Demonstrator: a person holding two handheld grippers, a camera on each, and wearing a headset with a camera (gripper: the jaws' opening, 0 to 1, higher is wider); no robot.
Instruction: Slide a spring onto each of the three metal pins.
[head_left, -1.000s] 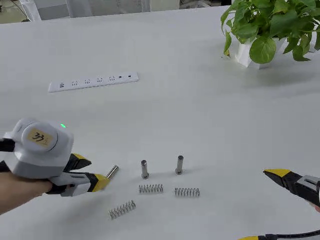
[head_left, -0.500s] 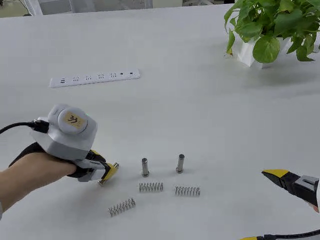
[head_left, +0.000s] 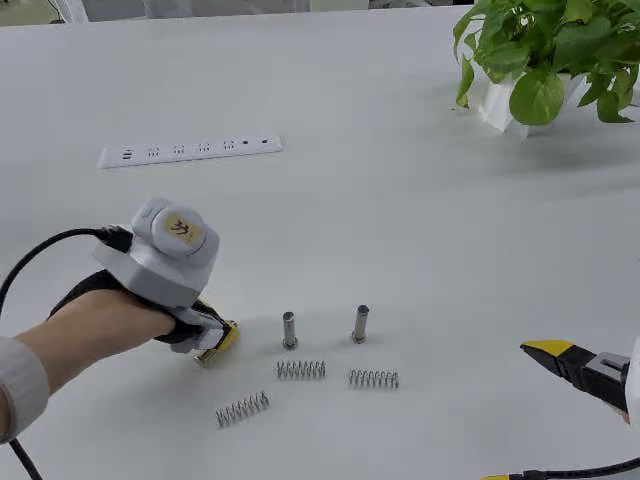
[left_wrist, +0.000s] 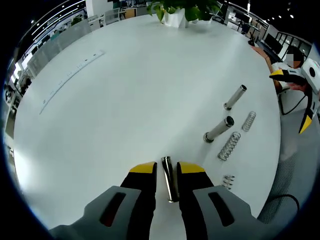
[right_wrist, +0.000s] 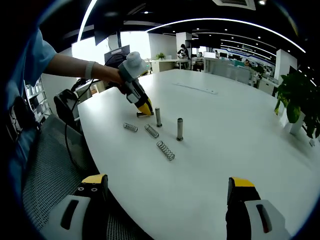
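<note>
**A:** Head view first. Where does it stand?

**B:** The left hand-held gripper (head_left: 215, 340) is down at the table (head_left: 400, 200), close to the near edge. Its tips are pinched together, but I cannot make out what is between them from here. Just beside it stand the first pin (head_left: 289, 330) and the second pin (head_left: 360, 324), both upright and bare. The first spring (head_left: 301, 369), second spring (head_left: 374, 379) and third spring (head_left: 242, 409) lie loose between those pins and the near edge.

**A:** And the left gripper view?

**B:** It settles the grip. The jaws are clamped on the third pin (left_wrist: 168, 180), which lies lengthwise between them, its end poking past the yellow tips.

**A:** The right gripper view?

**B:** The right hand-held gripper (right_wrist: 167, 181) has its jaws spread wide and holds nothing. It is out by the near edge, well apart from the springs.

**A:** So which step?

**B:** The very start, I'd judge, since no spring is on any pin. I cannot tell whether the third pin is being stood up or held ready for loading.

**A:** And next?

**B:** Probably the right one reaches in and pinches a spring lightly by its side. Then it has to line the spring's bore up squarely with a pin's free end.
</note>
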